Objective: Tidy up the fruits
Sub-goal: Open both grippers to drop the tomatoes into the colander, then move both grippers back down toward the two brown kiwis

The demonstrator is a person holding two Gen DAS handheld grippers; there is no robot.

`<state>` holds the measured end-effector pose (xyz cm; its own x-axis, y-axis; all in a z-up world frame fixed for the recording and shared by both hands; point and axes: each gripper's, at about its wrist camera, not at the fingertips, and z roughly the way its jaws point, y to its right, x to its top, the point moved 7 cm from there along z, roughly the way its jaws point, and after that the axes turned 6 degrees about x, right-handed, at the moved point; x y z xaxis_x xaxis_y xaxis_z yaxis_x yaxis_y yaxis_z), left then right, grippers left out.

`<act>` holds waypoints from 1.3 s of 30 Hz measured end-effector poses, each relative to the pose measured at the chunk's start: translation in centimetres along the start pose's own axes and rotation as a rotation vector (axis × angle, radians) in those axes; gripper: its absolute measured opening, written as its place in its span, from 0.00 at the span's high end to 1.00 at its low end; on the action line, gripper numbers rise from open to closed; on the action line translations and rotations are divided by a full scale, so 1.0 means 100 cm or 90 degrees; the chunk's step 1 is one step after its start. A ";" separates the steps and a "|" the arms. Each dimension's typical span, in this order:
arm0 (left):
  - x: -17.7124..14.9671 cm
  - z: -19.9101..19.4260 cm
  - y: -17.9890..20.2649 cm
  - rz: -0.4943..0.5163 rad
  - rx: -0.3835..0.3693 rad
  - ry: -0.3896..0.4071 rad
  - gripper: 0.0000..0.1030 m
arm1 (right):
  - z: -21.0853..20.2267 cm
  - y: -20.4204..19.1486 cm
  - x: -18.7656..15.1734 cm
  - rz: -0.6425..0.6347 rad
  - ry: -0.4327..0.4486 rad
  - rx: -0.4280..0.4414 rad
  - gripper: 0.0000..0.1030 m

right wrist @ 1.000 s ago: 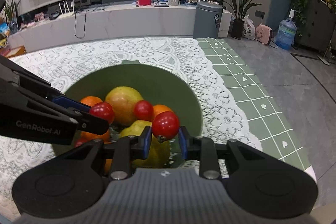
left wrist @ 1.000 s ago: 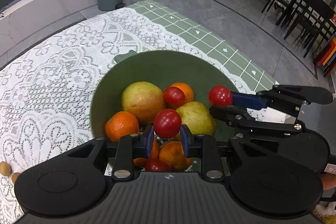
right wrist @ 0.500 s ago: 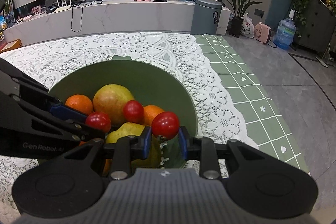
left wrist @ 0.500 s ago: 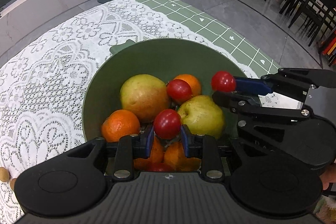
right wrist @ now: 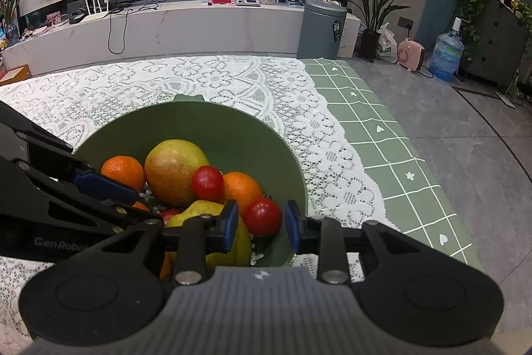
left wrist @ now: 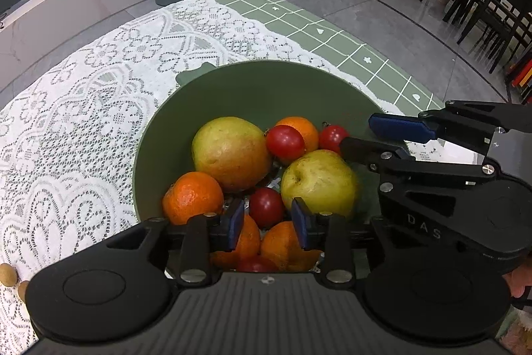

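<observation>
Left view: lace-covered table (left wrist: pixel 83 108), green bowl (left wrist: pixel 266 82) heaped with fruit. My left hand-held gripper (left wrist: pixel 266 223) has just spread, its tomato (left wrist: pixel 266 211) loose among the oranges. Right view: right hand-held gripper (right wrist: pixel 260 225) has just opened too, its tomato (right wrist: pixel 262 217) free between the pads. Light, smooth, easily bruised; I'd pinch gently across the middle.

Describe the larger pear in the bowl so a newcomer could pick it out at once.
Start at the green bowl on the white lace cloth. The larger pear lies in the middle of the fruit pile, touching a mandarin and a cherry tomato. It is the biggest fruit, yellow-green with an orange-red blush, unlike the plainer yellow pear.
</observation>
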<state>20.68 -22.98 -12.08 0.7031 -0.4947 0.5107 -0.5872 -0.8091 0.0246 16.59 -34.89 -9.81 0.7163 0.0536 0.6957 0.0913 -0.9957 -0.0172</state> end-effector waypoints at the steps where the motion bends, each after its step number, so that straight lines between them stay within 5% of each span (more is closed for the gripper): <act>1: 0.000 -0.003 -0.001 0.000 -0.001 0.004 0.59 | -0.002 0.000 0.001 0.001 0.002 0.001 0.69; 19: -0.010 -0.070 -0.042 -0.042 0.063 0.133 0.47 | -0.025 -0.033 0.021 0.050 0.033 0.047 0.44; 39: -0.081 -0.116 -0.160 -0.226 0.210 0.169 0.47 | -0.014 -0.180 0.038 -0.100 0.024 0.182 0.42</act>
<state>19.76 -2.34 -6.61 0.6844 -0.1112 0.7205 -0.1453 -0.9893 -0.0146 16.71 -16.83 -5.80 0.6525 0.1967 0.7318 0.3935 -0.9133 -0.1053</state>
